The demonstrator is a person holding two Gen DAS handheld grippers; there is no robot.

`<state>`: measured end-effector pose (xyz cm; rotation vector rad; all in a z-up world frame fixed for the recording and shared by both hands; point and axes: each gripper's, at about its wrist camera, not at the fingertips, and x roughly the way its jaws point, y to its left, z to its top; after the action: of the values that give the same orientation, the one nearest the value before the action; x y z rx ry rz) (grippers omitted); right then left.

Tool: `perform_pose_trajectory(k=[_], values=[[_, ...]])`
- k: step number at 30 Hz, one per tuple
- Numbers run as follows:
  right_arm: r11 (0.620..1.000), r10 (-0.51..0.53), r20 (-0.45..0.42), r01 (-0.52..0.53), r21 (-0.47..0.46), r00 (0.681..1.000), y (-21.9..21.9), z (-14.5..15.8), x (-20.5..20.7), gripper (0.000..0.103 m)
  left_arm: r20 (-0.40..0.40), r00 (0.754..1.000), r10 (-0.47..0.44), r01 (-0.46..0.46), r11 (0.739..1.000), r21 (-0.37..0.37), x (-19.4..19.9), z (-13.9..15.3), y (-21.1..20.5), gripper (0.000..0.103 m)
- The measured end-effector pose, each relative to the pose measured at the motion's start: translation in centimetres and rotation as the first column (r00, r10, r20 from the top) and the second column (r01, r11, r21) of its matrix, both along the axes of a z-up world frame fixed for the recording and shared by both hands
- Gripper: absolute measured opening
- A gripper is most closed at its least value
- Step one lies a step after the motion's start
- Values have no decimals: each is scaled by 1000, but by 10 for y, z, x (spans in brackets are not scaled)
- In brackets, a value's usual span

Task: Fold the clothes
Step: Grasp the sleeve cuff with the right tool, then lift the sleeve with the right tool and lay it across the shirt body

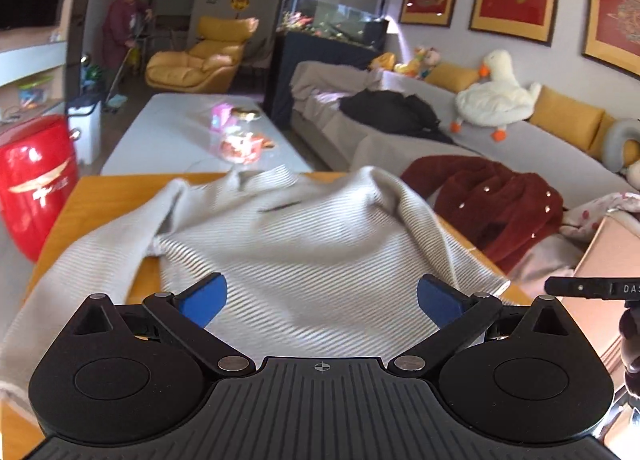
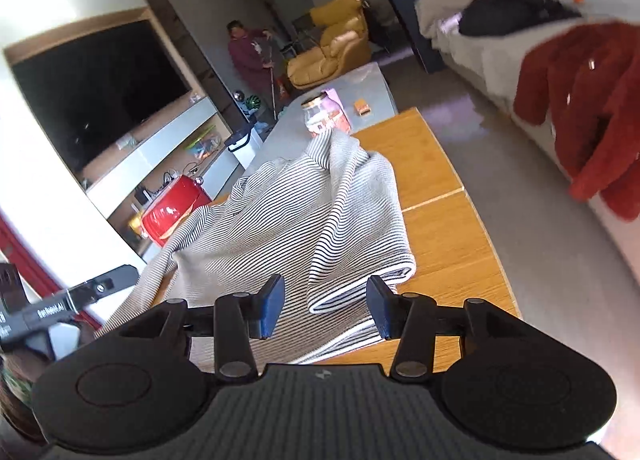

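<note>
striped top (image 1: 304,248) overhangs table (image 2: 436,227) left edge | both grippers spread, above hem

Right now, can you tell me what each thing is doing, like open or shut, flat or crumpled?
Left tool: open, over the striped sweater, holding nothing.
Right tool: open, holding nothing.
Striped sweater: spread on the wooden table, rumpled; one sleeve folded over the body, the other hanging off the edge.
Red coat: draped crumpled on the sofa.
TV: off, screen dark.
</note>
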<state>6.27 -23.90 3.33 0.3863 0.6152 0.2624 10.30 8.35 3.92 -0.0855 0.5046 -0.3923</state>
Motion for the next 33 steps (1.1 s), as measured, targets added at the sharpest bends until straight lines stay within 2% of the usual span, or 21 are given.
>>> perform_pose_trajectory(k=[2,5,6,7,8,10,12,14,16,18,20,25,29,32,33], values=[[1000,-20,-8,20,5,1000,-3,0,20,46,43,997,-63,63,998,9,15,-9,-27,103],[999,-49,-19,49,12,999,-7,0,49,46,65,986,-154,154,988,13,33,-25,-54,103],[998,-59,-23,59,15,998,-8,0,59,40,52,982,-184,184,983,13,37,-32,-59,103],[997,-68,-27,69,17,997,-10,-1,69,16,33,976,-214,214,977,12,42,-38,-63,103],[997,-78,-31,79,19,996,-11,-1,79,7,15,970,-243,243,970,11,47,-44,-67,103],[995,-97,-39,98,24,995,-14,-1,99,5,-52,959,-278,279,960,23,55,-56,-68,103],[993,-116,-46,118,28,992,-17,-1,118,4,-151,941,-304,302,953,-34,65,-63,-59,103],[989,-145,10,145,-4,989,-24,22,130,4,-251,911,-329,314,944,-99,74,-72,-49,103],[983,-172,90,177,-47,981,-33,53,138,4,-266,895,-358,330,933,-146,69,-75,-37,103],[977,-184,158,198,-77,970,-40,81,146,4,-268,888,-375,344,926,-155,60,-76,-27,103],[984,-145,180,160,-73,973,-31,100,154,4,-268,891,-366,336,930,-150,49,-75,-21,103],[997,64,207,-54,-51,976,44,138,179,4,-272,938,-217,189,974,-124,41,-63,-1,103],[974,225,242,-207,-96,944,126,165,190,4,-223,966,-130,108,988,-109,29,-49,16,103],[950,308,280,-279,-137,910,171,180,182,7,-196,976,-97,76,991,-110,21,-41,27,103],[942,332,288,-300,-150,898,179,183,176,12,-192,977,-91,69,991,-118,19,-39,30,103]])
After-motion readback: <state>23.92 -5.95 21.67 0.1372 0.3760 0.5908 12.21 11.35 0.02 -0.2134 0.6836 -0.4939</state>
